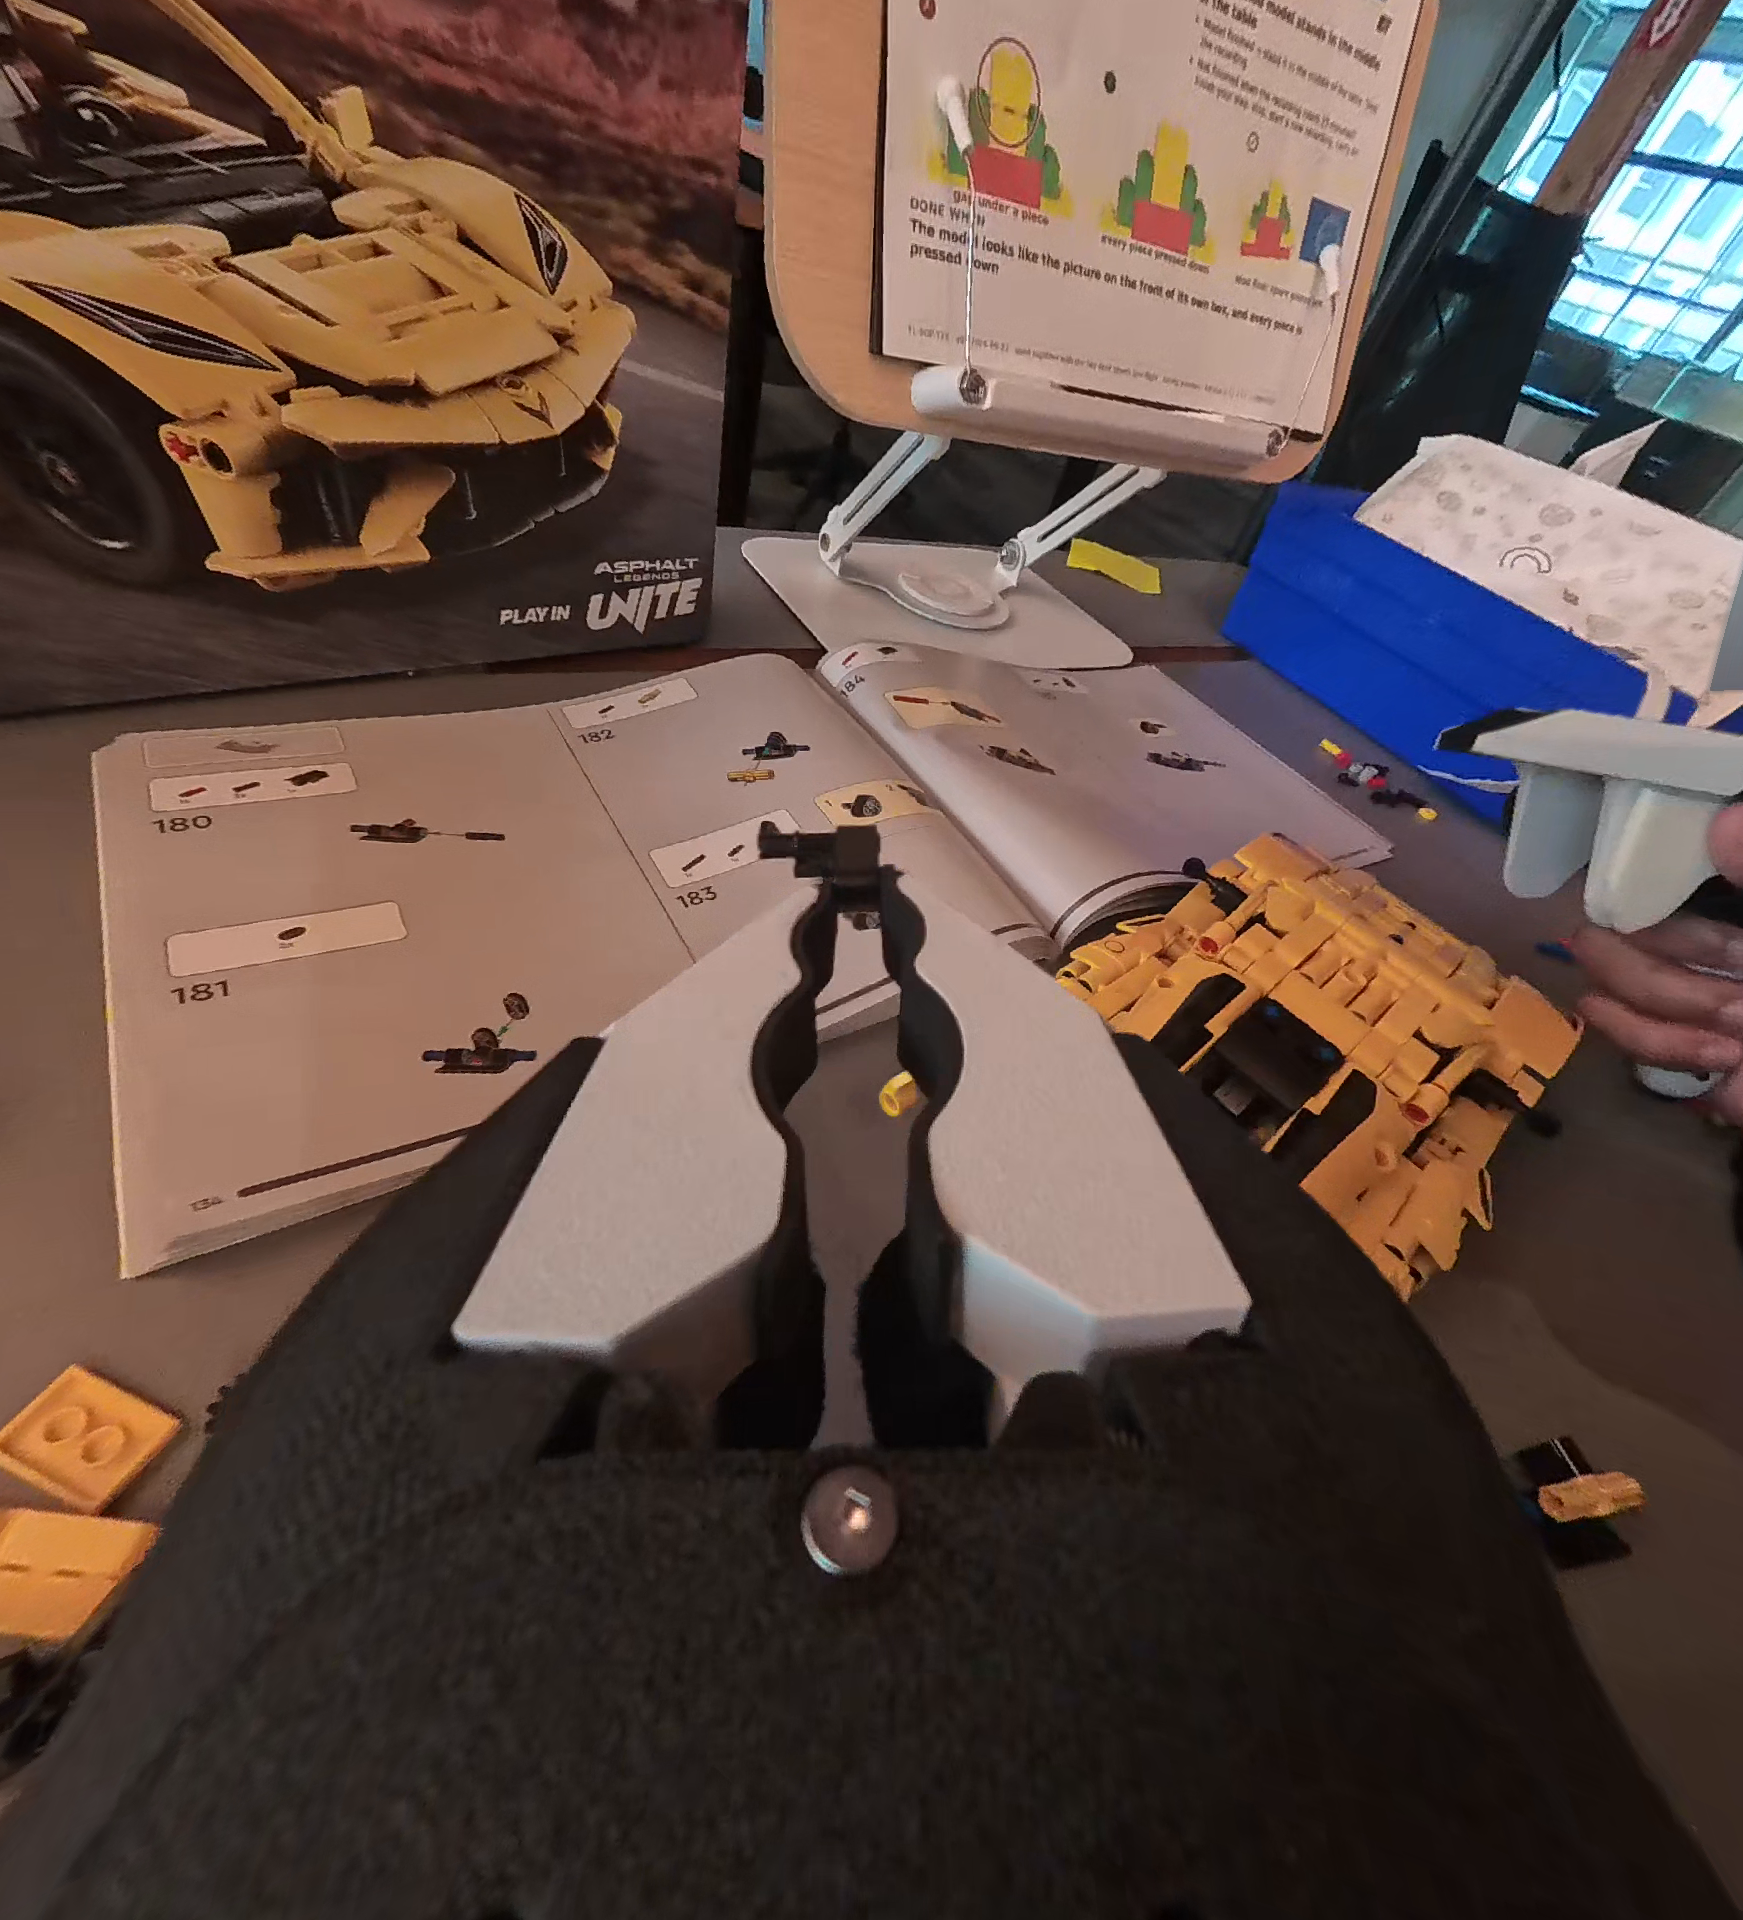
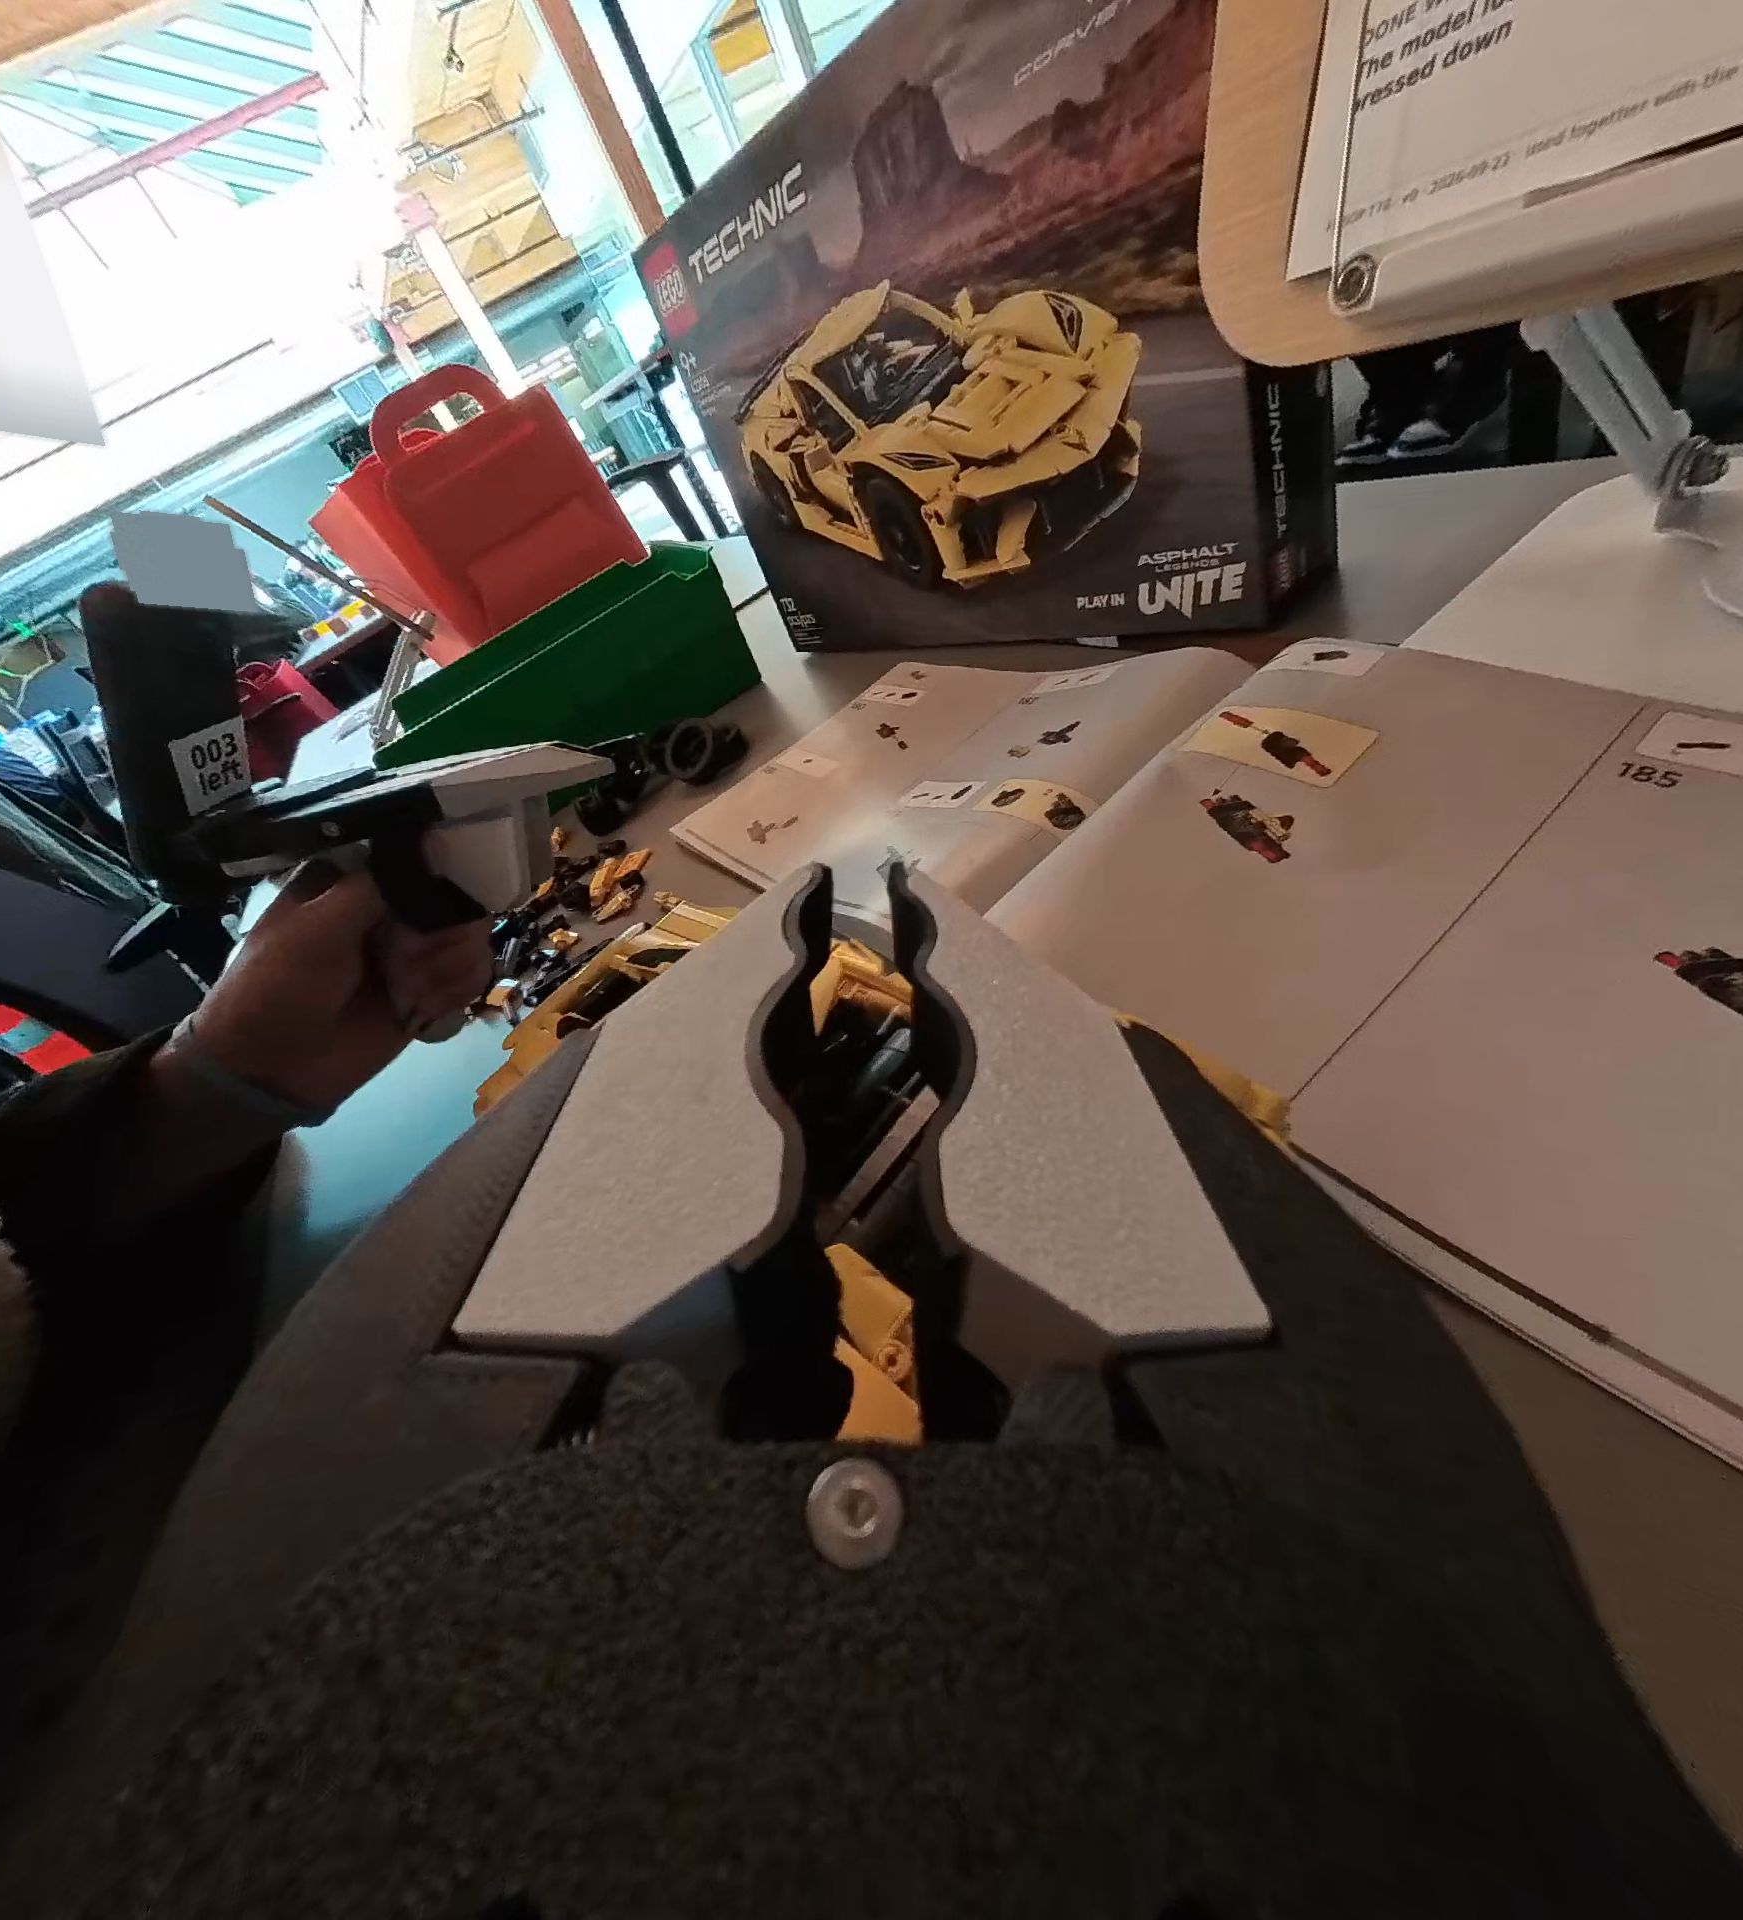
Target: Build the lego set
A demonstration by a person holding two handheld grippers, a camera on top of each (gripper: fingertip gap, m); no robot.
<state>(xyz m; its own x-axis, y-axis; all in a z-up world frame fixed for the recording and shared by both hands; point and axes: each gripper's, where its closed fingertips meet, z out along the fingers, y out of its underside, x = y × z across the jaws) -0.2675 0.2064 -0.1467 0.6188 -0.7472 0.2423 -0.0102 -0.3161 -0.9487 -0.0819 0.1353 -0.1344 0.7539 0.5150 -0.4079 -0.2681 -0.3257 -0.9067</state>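
Partly built yellow car model [image 1: 1303,1049], blocky.

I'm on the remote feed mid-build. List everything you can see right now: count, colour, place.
Small assembly: one, black, pinched in left gripper.
Car model: one, yellow, partly built, right of manual.
Manual: one, grey, open, table centre.
Set box: one, dark, upright behind manual.
Document stand: one, white, behind manual.
Loose pieces: many, yellow and black, table's left.
Bins: blue, green.
Left gripper: shut.
Right gripper: open, empty, over model.
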